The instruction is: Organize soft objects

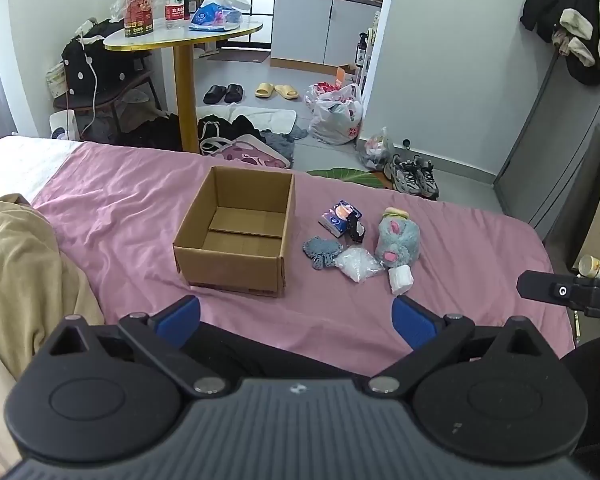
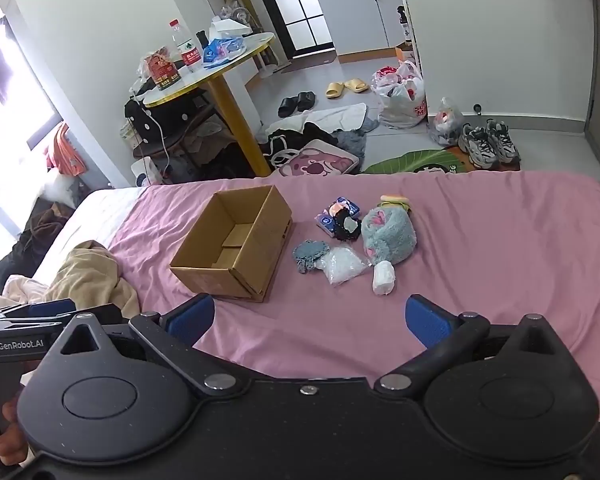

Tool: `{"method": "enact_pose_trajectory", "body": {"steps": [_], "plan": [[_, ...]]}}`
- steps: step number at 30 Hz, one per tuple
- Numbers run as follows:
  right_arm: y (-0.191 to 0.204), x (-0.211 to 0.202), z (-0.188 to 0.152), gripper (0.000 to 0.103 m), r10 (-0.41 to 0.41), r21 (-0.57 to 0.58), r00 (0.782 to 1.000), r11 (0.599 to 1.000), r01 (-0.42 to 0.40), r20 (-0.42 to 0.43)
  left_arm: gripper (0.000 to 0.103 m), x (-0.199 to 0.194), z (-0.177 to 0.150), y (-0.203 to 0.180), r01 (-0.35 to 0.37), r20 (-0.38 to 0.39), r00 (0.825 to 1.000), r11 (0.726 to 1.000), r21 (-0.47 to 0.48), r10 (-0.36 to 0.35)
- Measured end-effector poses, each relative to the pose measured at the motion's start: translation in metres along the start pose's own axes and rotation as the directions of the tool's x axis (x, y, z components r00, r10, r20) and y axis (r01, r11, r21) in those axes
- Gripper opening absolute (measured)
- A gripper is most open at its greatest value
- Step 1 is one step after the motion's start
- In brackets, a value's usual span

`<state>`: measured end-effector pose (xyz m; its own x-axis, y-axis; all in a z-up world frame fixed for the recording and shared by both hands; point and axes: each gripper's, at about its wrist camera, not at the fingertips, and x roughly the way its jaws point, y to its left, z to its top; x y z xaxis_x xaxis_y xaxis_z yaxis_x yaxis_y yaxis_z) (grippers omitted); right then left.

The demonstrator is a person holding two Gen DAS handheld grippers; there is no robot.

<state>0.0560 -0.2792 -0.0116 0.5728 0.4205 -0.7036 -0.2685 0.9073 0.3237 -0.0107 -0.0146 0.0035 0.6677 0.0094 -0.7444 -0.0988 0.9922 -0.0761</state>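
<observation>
Daylight, bright and even; source is the window (image 2: pixel 4 92) at left of the right wrist view, blown out white. Shadows on the bed (image 2: pixel 480 240) soft. Focus sharp; strong fisheye bending at frame edges.

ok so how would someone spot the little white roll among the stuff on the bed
Find the open cardboard box on the pink bedsheet; a cluster of small soft things lies to its right. The white roll is the cluster's nearest piece, just in front of the grey-blue plush toy. It alone is a plain white, stubby cylinder.
</observation>
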Motion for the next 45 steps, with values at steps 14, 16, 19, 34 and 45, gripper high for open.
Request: {"method": "enact_pose_trajectory", "body": {"steps": [14,16,19,34,45], "plan": [[0.011,0.005,-0.003,0.103,-0.034,-0.047,0.999,0.998,0.033,-0.016,0.101,-0.002,0.0,0.005,0.002,-0.008,1.0,1.0,-0.005,-0.002],[0.01,0.006,-0.003,0.103,-0.039,-0.049,0.999,0.998,0.038,-0.018,0.101,-0.002,0.0,0.006,0.002,-0.009,1.0,1.0,-0.006,-0.002],[0.012,0.007,-0.004,0.103,-0.045,-0.056,0.999,0.997,0.044,-0.019,0.101,-0.003,0.0,0.006,0.002,-0.01,1.0,1.0,-0.004,-0.002],[0.01,0.01,-0.005,0.103,-0.057,-0.06,0.998,0.997,0.056,-0.02,0.101,-0.003,-0.003,0.008,0.0,-0.017,1.0,1.0,0.001,0.0],[0.01,0.011,-0.005,0.103,-0.059,-0.059,0.998,0.997,0.058,-0.021,0.101,-0.002,-0.003,0.006,-0.003,-0.018,1.0,1.0,0.003,0.003]]}}
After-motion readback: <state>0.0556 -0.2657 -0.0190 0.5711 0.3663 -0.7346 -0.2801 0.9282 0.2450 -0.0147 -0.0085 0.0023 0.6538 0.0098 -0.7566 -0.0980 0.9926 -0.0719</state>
